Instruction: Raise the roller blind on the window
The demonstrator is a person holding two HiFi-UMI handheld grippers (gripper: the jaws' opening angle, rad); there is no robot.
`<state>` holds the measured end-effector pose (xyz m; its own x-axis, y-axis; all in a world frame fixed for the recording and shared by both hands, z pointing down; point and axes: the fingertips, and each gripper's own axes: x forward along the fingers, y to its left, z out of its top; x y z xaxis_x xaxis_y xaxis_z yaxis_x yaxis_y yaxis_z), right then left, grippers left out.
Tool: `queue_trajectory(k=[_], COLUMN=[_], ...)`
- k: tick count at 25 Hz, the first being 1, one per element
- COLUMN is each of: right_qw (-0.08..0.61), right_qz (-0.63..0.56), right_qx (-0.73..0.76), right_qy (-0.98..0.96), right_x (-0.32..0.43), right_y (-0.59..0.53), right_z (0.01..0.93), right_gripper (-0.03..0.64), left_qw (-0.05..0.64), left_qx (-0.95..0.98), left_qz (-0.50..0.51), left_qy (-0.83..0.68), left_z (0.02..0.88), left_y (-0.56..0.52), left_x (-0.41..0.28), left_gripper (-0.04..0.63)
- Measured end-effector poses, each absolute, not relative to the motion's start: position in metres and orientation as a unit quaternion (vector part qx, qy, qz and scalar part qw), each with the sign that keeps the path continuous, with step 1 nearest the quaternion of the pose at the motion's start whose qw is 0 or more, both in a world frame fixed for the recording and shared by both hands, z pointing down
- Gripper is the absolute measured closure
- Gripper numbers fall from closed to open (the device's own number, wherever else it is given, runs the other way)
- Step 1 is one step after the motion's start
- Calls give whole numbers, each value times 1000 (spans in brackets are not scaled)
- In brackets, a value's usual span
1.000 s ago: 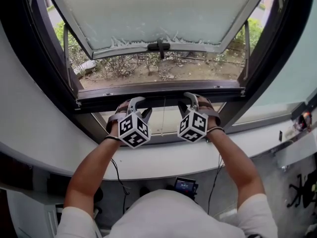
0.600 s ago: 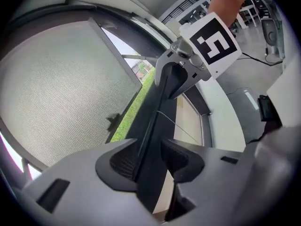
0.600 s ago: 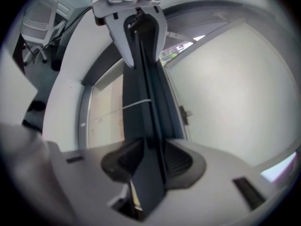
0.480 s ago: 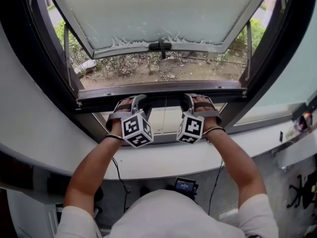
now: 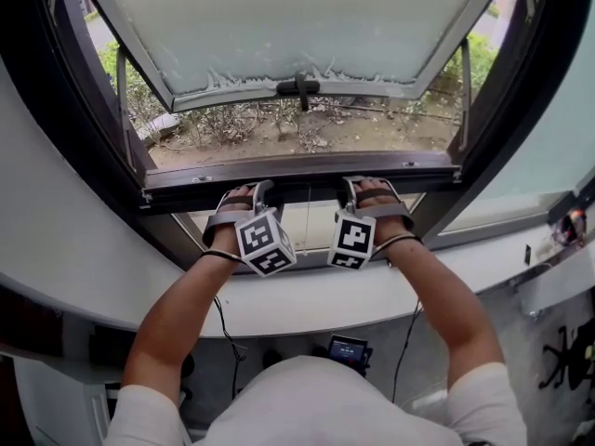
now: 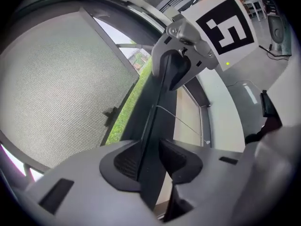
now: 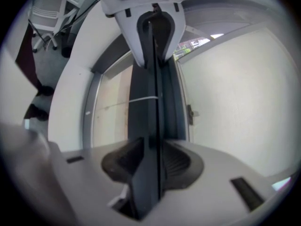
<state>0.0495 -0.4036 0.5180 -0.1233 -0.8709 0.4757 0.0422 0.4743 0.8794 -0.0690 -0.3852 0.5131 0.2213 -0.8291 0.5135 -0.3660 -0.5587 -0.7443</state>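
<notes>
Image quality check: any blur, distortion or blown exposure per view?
Head view: sharp, window frame bowed by the wide lens, room below dim against daylight. Left gripper view: heavy fisheye, black corners, dark bar crisp. Right gripper view: softer overall, pane washed out.

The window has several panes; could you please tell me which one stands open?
The frosted pane at the top, with the black handle on its lower edge: it tilts outward over the shrubs, while the lower panes lie flush in their frames.
</notes>
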Motion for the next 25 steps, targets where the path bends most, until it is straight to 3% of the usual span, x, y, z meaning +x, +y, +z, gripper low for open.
queue_trajectory(k=[12,15,18,25], right_qw=[581,574,559,555], right_qz=[-399,-395,-380,-368], right_qx=[334,341,348,348], right_qy=[-627,-631,-649,-660], right_x=[49,49,50,49], right_y=[-403,-403,-403,-403], right_z=[521,519,512,504], right_gripper=[485,491,522,520], left_qw=[268,266,258,241], left_qx=[-721,-723,-735,-752], left_qz=[-492,-485,-468,-459], left_qy=[408,413,418,407], left_z=[521,524,516,508], left_y=[-385,-382,-379,-378], left_x=[-68,-68,-67,-67], left_gripper=[474,442,442,443])
